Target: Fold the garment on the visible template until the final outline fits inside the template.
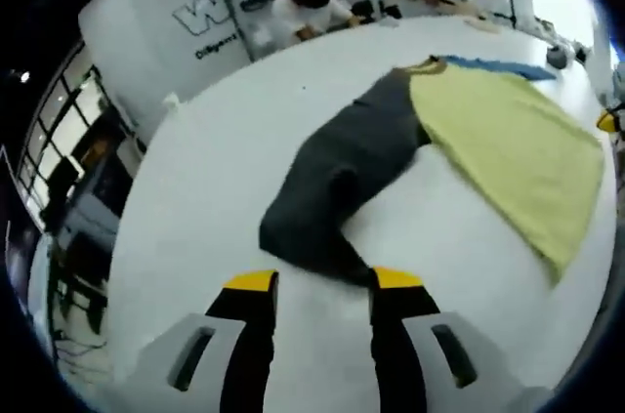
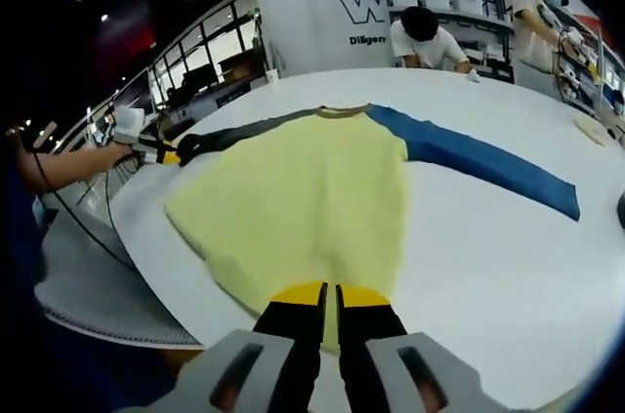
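Note:
A long-sleeved garment lies flat on the white table (image 1: 195,179). It has a pale yellow body (image 2: 303,198), a dark grey sleeve (image 1: 332,188) and a blue sleeve (image 2: 479,159). In the left gripper view my left gripper (image 1: 324,280) stands open, and the grey sleeve's cuff end lies just ahead between its yellow-tipped jaws. That same gripper (image 2: 168,151) also appears in the right gripper view, at the sleeve's end with a hand behind it. My right gripper (image 2: 332,296) is shut on the yellow hem at the near table edge. Its yellow tip (image 1: 607,122) peeks in at the far right.
Two people (image 2: 425,37) work at white shelves (image 2: 459,3) beyond the far side of the table. The curved table edge (image 2: 127,267) runs close below the hem. A small pale cloth (image 2: 591,128) lies at the far right. Bare tabletop (image 2: 469,267) spreads right of the garment.

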Demonstrator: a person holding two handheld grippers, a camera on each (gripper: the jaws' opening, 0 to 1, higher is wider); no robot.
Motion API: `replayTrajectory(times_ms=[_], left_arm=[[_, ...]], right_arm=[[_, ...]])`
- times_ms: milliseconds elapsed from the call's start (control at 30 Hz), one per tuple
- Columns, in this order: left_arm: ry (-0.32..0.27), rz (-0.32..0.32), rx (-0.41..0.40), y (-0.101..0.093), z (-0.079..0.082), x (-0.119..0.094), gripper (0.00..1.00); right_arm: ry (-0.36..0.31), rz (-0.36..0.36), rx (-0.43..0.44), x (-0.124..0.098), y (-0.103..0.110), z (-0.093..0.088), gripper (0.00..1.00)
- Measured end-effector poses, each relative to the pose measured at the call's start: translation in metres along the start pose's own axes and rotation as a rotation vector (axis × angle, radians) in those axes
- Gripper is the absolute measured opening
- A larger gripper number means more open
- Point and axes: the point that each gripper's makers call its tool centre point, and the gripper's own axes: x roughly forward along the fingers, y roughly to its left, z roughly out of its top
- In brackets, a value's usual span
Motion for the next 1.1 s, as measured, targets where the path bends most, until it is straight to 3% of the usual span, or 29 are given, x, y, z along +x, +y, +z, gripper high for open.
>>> replayTrajectory(times_ms=[200, 367, 567, 700, 967, 1100], left_arm=[[-0.006, -0.018, -0.112, -0.001, -0.01, 0.013, 0.31], [0.007, -0.018, -0.115, -0.008, -0.014, 0.02, 0.21], [0.011, -0.009, -0.124, -0.019, -0.011, 0.011, 0.04], [0.004, 0.007, -0.119, -0.013, -0.012, 0.004, 0.04], [-0.022, 0.093, -0.059, 0.021, -0.004, -0.01, 0.03], [-0.039, 0.151, -0.024, 0.052, 0.003, -0.027, 0.03]], right_arm=[[-0.006, 0.006, -0.008, -0.001, 0.0, 0.005, 0.0], [-0.013, 0.002, -0.008, -0.002, -0.003, 0.008, 0.0], [-0.017, 0.006, -0.013, -0.005, -0.001, 0.007, 0.01], [-0.024, 0.019, -0.015, -0.005, 0.003, 0.007, 0.06], [-0.038, 0.058, -0.045, -0.004, 0.011, 0.01, 0.2], [-0.055, 0.084, -0.064, -0.003, 0.015, 0.015, 0.32]])
